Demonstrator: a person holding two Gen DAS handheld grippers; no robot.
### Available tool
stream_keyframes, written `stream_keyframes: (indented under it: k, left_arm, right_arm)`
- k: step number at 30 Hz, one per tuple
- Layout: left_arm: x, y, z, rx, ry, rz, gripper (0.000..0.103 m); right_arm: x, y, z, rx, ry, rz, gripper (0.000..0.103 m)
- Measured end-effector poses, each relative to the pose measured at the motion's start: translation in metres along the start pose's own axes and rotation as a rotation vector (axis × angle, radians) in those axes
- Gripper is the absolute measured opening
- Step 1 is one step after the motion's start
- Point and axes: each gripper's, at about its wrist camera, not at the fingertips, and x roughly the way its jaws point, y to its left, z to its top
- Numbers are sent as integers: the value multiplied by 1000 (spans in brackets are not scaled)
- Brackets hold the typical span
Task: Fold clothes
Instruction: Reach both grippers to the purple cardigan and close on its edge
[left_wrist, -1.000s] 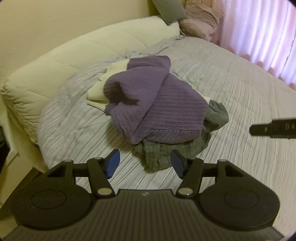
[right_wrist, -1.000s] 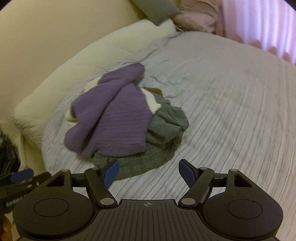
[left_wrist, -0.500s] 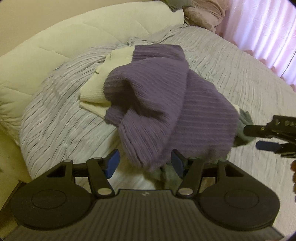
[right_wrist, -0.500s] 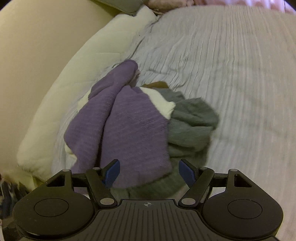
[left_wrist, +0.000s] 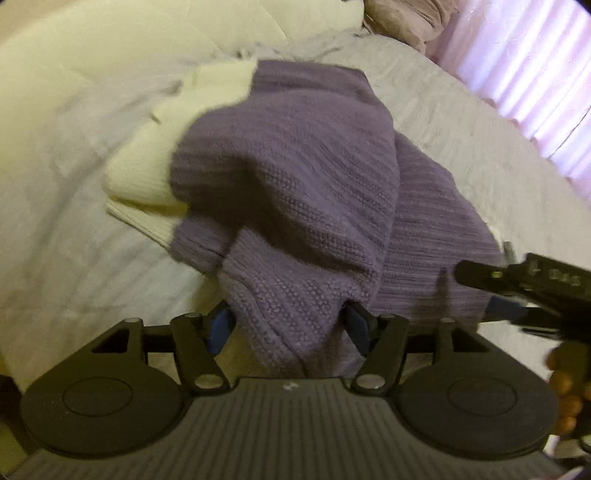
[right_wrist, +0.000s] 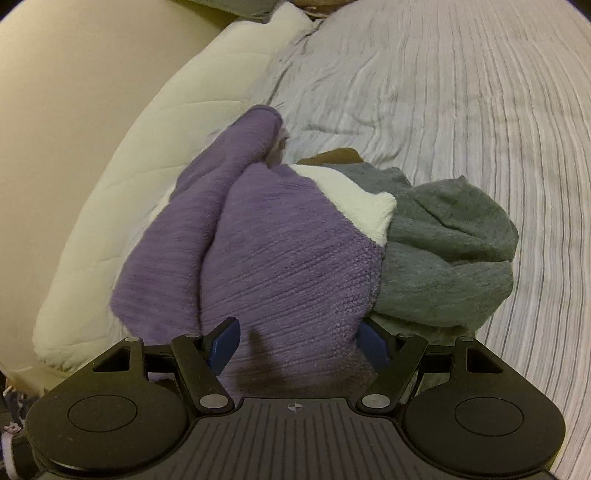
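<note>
Reaching into the pile is the step in hand, and doing it well, I judge, means taking only the purple sweater (left_wrist: 295, 192) by its near hem, one layer at two well-spaced points, without catching the grey garment (right_wrist: 447, 251) under it or the cream knit (left_wrist: 155, 173) at the far left. The sweater lies crumpled on top of the heap on the striped bedspread (right_wrist: 461, 92), near the left side of the bed beside the pale quilt (right_wrist: 122, 192); the grey garment bulges out at the right, and a cream corner shows between the two. A shallow pinch would probably slip off such loose, thick knit, so the fingers ought to go well past the edge before closing, and the lift ought to be slow enough for the sweater to peel off the pieces beneath. The left gripper (left_wrist: 288, 325) stands wide open with a fold of the near hem between its blue pads, which do not visibly press on it. The right gripper (right_wrist: 297, 343) is likewise wide open, straddling the near right part of the sweater, gripping nothing; in the left view it appears at the right edge, held by a hand (left_wrist: 565, 384).
</note>
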Motion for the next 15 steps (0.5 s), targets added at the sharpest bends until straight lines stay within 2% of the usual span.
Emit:
stream_keyframes:
  k: [2, 5, 6, 7, 8, 9, 10, 12, 15]
  left_arm:
    - [4, -1, 2, -14, 16, -59, 59]
    - [3, -3, 2, -18, 3, -89, 59]
    - [3, 0, 1, -26, -9, -76, 50]
    - [1, 4, 2, -46, -19, -75, 39]
    - [-3, 9, 3, -77, -32, -82, 33]
    - [-7, 14, 4, -104, -45, -90, 24]
    - [-15, 16, 6, -112, -67, -94, 20]
    - [-37, 14, 10, -80, -138, -73, 18]
    - [-77, 9, 21, -38, -264, -38, 16]
  right_arm:
    - [6, -6, 3, 23, 11, -17, 59]
    - [6, -9, 8, 38, 27, -9, 54]
    - [3, -10, 10, 36, 29, -5, 39]
    - [0, -9, 9, 27, 33, -7, 29]
    - [-3, -9, 9, 17, 38, -11, 18]
    - [-9, -7, 9, 3, 38, -11, 15]
    - [-13, -3, 9, -8, 33, -1, 14]
    - [-27, 4, 8, -22, 12, 39, 11]
    - [-54, 17, 17, 12, -73, 138, 10]
